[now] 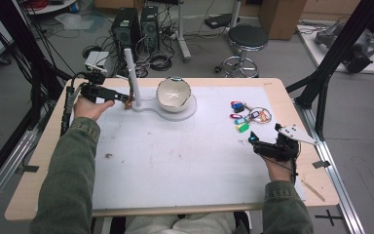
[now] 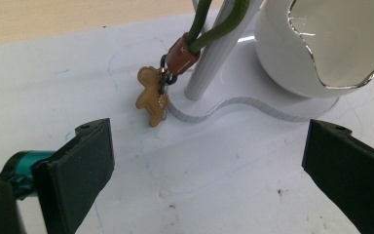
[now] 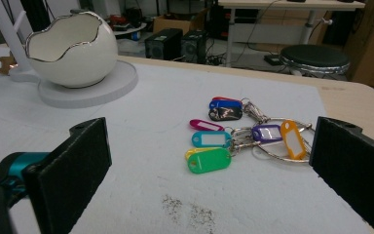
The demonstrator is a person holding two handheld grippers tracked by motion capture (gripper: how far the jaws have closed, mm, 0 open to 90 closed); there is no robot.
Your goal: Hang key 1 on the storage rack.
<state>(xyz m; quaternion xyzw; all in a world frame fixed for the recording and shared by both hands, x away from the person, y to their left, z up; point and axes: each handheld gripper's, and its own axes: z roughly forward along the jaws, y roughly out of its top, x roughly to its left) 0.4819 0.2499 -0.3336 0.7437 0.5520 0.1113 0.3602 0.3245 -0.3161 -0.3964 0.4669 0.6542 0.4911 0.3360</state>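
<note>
My left gripper [image 2: 204, 161] has open fingers, charm [image 2: 151, 96] hung on the post [image 2: 214, 58] near the worktop's far-left corner; I'd back straight off. Right gripper [image 3: 209, 161] open too.

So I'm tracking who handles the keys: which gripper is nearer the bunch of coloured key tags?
Right. The right gripper sits just short of the key tags, jaws open toward them; the left gripper is across the table by the white post.

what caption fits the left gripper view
Open left tongs face a gingerbread charm hanging by the white stand.
</note>
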